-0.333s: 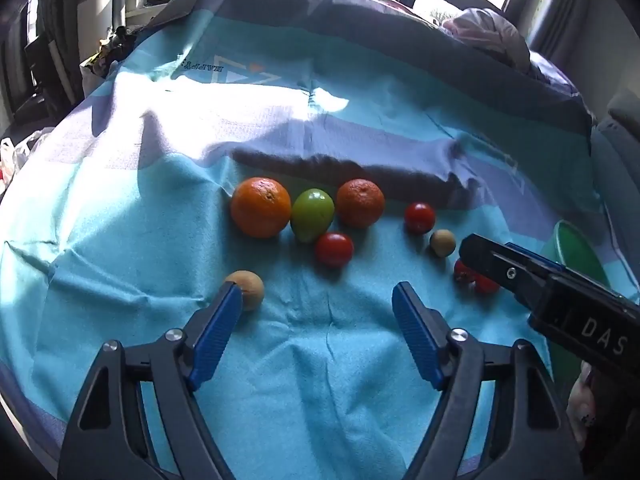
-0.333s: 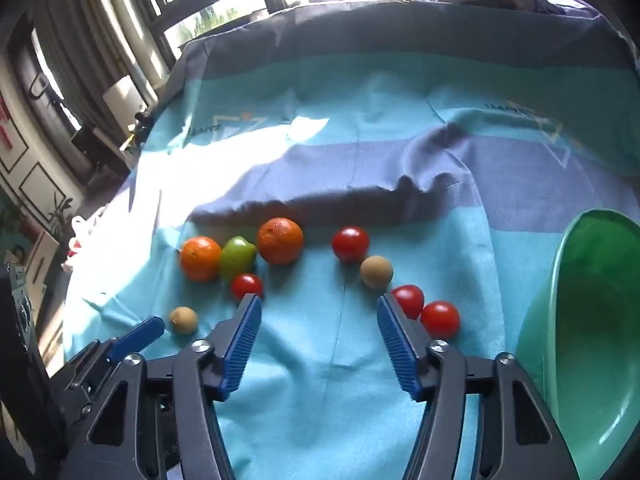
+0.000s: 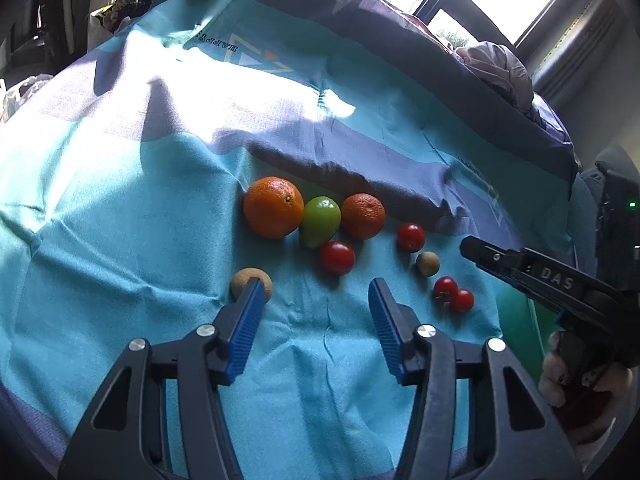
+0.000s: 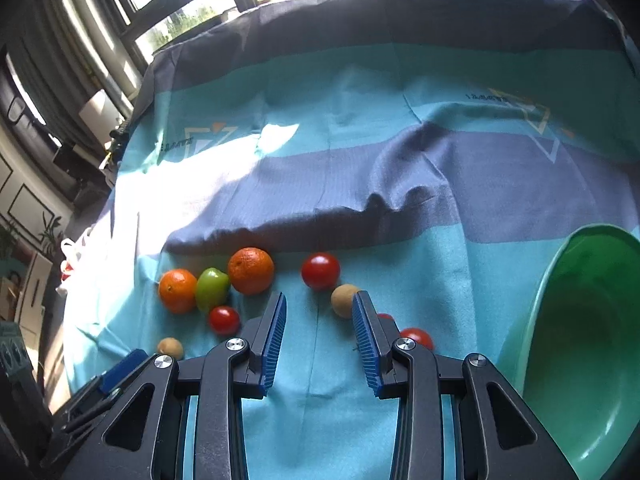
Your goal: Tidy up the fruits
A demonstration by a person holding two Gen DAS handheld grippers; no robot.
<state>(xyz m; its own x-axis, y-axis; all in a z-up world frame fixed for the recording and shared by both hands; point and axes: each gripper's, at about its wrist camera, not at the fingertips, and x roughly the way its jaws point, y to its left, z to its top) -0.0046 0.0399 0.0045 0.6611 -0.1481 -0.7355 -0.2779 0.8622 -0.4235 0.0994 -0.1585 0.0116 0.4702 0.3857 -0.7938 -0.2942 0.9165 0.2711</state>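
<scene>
Both tongs gape empty over the teal cloth (image 3: 120, 240): left gripper (image 3: 316, 296) just short of the red tomato (image 3: 337, 257), right gripper (image 4: 319, 308) beside the tan fruit (image 4: 344, 300), green bowl (image 4: 580, 360) nearby.

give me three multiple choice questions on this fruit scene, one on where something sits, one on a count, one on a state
1. Where is the green pear-shaped fruit?
A. between the two oranges
B. in the bowl
C. in a gripper

2. How many small red tomatoes lie on the striped cloth?
A. two
B. four
C. six

3. What does the green plastic bowl hold?
A. oranges
B. tomatoes
C. nothing visible

Key: 1 A, it touches an orange on one side and another on the other. 2 B, four show in the left wrist view. 3 C, its visible inside is bare.
</scene>
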